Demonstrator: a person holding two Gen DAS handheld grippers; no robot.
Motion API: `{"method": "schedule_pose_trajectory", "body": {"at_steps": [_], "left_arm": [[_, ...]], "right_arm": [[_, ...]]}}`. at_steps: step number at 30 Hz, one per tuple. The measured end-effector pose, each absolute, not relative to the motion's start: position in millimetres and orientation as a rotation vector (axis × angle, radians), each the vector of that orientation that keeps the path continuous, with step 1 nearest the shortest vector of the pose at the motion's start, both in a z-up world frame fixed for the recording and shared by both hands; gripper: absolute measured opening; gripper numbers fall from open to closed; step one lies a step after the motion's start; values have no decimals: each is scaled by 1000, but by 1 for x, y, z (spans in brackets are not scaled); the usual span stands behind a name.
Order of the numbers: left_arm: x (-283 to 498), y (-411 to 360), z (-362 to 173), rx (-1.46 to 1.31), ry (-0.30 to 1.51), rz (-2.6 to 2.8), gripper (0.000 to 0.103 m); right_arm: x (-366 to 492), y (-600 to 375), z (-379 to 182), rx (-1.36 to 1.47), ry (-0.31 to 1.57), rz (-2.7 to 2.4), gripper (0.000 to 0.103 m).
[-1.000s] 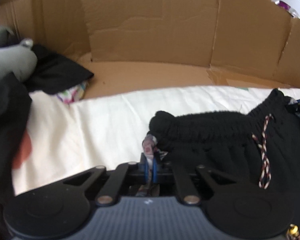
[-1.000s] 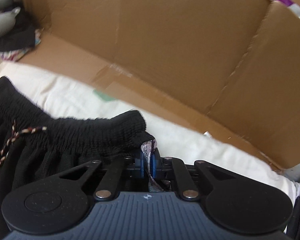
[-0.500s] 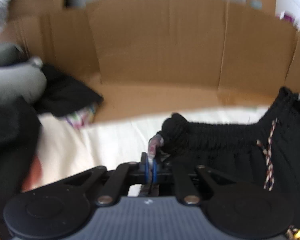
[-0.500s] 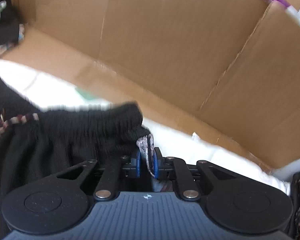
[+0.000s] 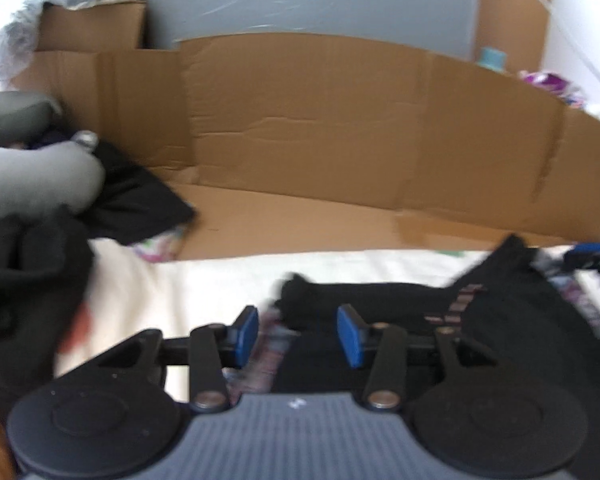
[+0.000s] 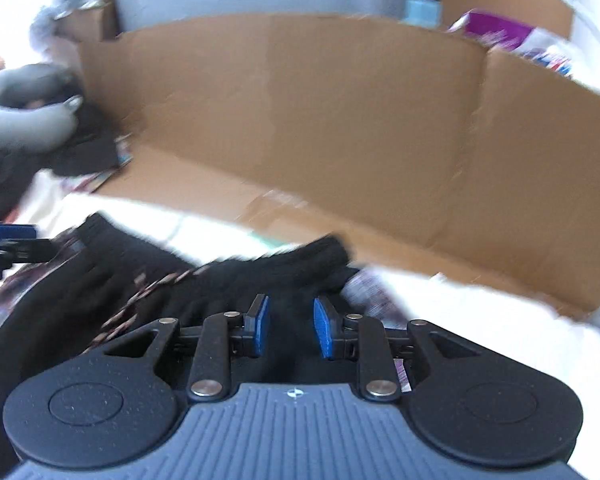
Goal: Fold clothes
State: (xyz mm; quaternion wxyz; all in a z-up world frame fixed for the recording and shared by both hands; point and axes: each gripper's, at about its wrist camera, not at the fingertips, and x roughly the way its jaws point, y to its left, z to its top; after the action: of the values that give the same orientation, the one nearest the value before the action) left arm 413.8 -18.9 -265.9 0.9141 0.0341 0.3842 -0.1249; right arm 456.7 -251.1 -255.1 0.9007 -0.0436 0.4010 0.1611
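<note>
The left gripper has just been opening its jaws; the blue pads stand apart and press on nothing, with the corner of the black shorts lying below between them. The right gripper has also just been opening, and its pads are free of the cloth under them. The shorts lie on the cream sheet, elastic waistband toward the cardboard wall, with a braided drawstring across the front. The wall closes the far edge and bends around the right side. On the left a pile of dark clothes and a grey neck pillow take the room. Between waistband and wall the sheet is bare. No writing can be read; both views are blurred.
</note>
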Motion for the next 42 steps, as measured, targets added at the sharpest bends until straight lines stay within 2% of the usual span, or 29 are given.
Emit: {"method": "schedule_pose_trajectory", "body": {"at_steps": [6, 10, 17, 18, 19, 21, 29, 42], "left_arm": [[392, -66, -296, 54, 831, -339, 46], [393, -66, -326, 44, 901, -311, 46], [385, -44, -310, -36, 847, -292, 44], [383, -41, -305, -52, 833, -287, 44], [381, -39, -301, -66, 821, -283, 44], [375, -34, -295, -102, 806, -268, 44], [334, -12, -302, -178, 857, -217, 43], [256, 28, -313, -135, 951, -168, 44]], "right_arm": [[441, -232, -297, -55, 956, 365, 32], [432, -227, -304, -33, 982, 394, 50], [416, -240, -281, 44, 877, 378, 49], [413, -241, -278, 39, 861, 361, 46], [412, -242, -278, 36, 858, 340, 25], [410, -242, -283, 48, 888, 315, 6], [379, -235, -310, 110, 981, 272, 5], [319, -233, -306, 108, 1036, 206, 7]]}}
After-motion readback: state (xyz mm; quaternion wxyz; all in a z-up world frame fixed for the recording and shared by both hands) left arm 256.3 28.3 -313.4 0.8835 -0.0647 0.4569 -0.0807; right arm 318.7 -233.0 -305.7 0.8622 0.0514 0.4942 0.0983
